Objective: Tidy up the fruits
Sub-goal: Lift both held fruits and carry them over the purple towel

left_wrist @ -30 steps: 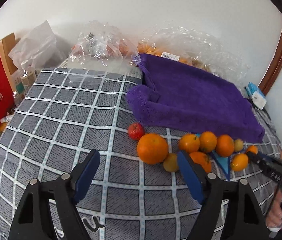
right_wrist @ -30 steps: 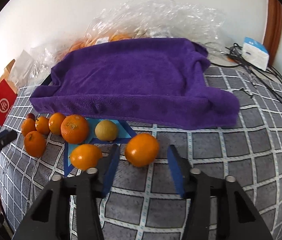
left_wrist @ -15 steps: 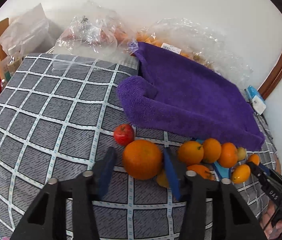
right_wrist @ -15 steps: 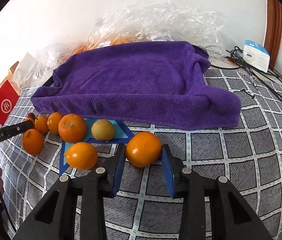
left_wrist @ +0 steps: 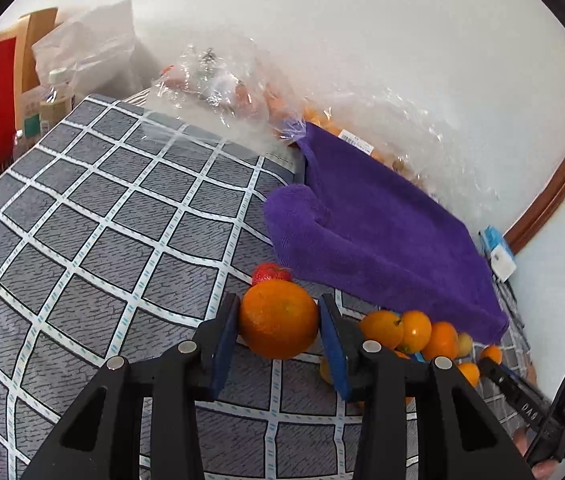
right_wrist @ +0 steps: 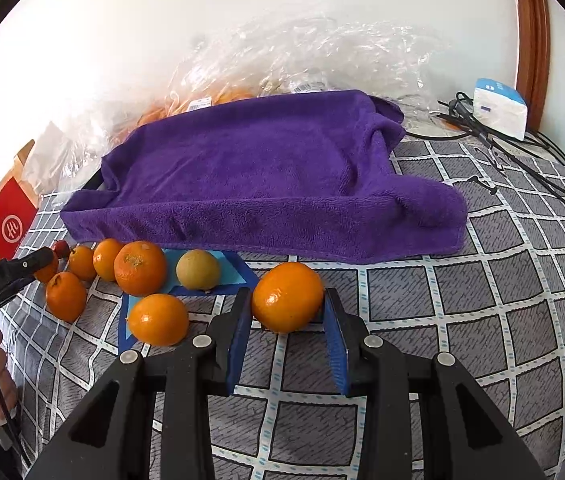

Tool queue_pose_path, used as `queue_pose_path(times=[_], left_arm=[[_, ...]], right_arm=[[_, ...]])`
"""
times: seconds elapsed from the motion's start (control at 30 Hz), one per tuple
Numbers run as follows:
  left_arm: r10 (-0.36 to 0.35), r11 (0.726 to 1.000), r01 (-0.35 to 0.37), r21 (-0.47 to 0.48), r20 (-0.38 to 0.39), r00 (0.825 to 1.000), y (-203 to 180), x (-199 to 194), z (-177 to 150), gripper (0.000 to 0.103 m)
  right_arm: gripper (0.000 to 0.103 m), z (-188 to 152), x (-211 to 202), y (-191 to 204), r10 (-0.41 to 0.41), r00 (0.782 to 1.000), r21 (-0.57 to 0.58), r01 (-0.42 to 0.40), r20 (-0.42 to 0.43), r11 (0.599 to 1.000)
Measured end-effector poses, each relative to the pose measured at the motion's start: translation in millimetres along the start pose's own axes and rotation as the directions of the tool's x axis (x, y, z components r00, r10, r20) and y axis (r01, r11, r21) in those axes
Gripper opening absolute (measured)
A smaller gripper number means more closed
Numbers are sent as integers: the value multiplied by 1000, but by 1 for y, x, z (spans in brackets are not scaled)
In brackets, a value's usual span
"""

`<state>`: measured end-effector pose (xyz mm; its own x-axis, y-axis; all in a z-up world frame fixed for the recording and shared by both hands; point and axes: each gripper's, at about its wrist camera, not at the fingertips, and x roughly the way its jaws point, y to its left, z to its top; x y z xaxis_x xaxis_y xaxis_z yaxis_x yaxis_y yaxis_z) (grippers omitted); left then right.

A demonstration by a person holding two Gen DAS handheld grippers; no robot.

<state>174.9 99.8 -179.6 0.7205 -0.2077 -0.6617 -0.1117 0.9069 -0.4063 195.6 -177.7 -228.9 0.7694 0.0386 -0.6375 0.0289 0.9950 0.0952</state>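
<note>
Oranges fill both grips: the left gripper [left_wrist: 278, 322], its jaws just having closed, clamps a large orange [left_wrist: 278, 320] at lower centre, beside a small red fruit [left_wrist: 270, 273] (partly hidden). The right gripper [right_wrist: 287, 312] clamps another orange [right_wrist: 287, 297] below the purple towel [right_wrist: 266, 168].

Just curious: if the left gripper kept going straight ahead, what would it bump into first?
The left gripper is shut on an orange; straight ahead, that orange would likely hit the small red fruit, then the purple towel.

purple towel [right_wrist: 266, 168], grey checked cloth [left_wrist: 122, 216], orange fruit [right_wrist: 287, 297]
</note>
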Motion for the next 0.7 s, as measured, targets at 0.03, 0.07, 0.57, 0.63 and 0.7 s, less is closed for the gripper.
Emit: queue_pose_path(times=[0.03,0.07,0.57,0.63,0.7], left_arm=[[-5,1000,5,-5,-2,1000,1,0,0,38],[-7,1000,7,-7,-3,1000,1,0,-1,38],[-27,999,25,26,80,996,-5,-18,-1,38],[-7,1000,5,25,95,995,-5,-23,0,38],[-12,1000,10,20,100,995,-4,-28,2,38]], right_arm=[[35,0,0,0,3,1000,3,-3,2,1000],[35,0,0,-1,9,1000,7,-9,4,1000],[35,4,-10,1,4,999,-1,-4,36,1000],[35,6,-15,0,1,999,4,-1,39,1000],[35,12,-25,2,-1,999,-14,2,51,1000]])
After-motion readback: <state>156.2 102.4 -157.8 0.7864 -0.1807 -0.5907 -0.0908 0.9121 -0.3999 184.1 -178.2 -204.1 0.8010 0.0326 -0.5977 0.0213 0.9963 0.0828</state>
